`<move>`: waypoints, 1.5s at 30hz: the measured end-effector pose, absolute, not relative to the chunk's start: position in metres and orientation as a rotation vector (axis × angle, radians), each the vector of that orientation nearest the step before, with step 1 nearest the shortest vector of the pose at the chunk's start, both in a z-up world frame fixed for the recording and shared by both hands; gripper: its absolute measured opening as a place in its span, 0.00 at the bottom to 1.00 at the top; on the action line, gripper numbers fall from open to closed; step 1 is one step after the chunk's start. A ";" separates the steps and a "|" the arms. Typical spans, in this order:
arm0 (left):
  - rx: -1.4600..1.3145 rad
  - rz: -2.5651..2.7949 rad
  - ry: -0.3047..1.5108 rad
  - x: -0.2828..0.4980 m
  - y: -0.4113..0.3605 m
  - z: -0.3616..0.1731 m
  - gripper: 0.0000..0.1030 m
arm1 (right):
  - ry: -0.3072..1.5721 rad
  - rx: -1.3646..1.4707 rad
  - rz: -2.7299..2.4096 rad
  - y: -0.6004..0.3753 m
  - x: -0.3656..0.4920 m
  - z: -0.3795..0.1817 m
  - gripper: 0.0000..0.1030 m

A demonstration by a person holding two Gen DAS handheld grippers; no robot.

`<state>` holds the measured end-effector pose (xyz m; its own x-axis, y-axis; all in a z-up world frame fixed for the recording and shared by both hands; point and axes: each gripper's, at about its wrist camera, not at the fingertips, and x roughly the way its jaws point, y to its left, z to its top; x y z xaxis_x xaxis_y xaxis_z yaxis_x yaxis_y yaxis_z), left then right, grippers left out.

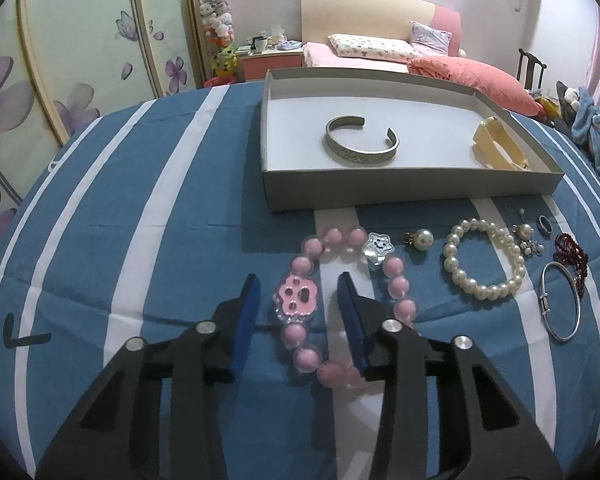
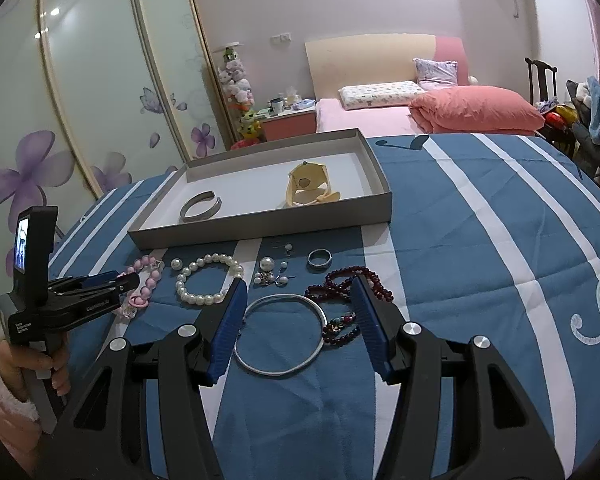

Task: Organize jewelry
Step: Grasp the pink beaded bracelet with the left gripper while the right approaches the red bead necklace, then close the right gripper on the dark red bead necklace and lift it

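The pink bracelet (image 1: pixel 320 304), big glossy beads with a pink flower charm and a white star charm, lies on the blue-and-white striped table (image 1: pixel 140 240) just before the box's (image 1: pixel 400 190) near wall. The left gripper (image 1: pixel 298 286) straddles its flower side, fingers (image 1: pixel 246 316) apart, not touching. The right gripper (image 2: pixel 300 292) hangs parted over the silver bangle (image 2: pixel 280 334), gripping nothing.

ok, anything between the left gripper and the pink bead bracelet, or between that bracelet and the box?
Nothing visible. The left gripper already straddles the pink bead bracelet, pads not pressing on it. Bare blue-striped cloth lies between the bracelet and the box; only the box's low front wall must be cleared.
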<state>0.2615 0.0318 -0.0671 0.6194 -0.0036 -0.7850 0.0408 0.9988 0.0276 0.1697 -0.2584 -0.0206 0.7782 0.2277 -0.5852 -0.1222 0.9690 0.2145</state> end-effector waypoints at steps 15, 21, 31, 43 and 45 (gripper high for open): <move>-0.030 0.069 0.898 0.259 0.077 -0.065 0.23 | 0.725 0.171 0.108 -0.280 0.184 -0.032 0.54; -0.057 0.095 0.897 0.258 0.094 -0.065 0.23 | 0.829 0.125 0.074 -0.287 0.204 -0.049 0.54; -0.049 0.095 0.898 0.255 0.094 -0.064 0.23 | 0.904 0.062 0.089 -0.279 0.217 -0.058 0.52; -0.049 0.094 0.898 0.255 0.094 -0.064 0.23 | 0.895 -0.010 0.093 -0.266 0.225 -0.059 0.44; -0.049 0.094 0.898 0.254 0.095 -0.064 0.23 | 0.889 -0.012 0.104 -0.264 0.225 -0.059 0.30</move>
<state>0.2541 0.0951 -0.0641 0.6193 0.0616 -0.7827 -0.1026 0.9947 -0.0030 0.2253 -0.2644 -0.0588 0.6255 0.0854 -0.7756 -0.0954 0.9949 0.0325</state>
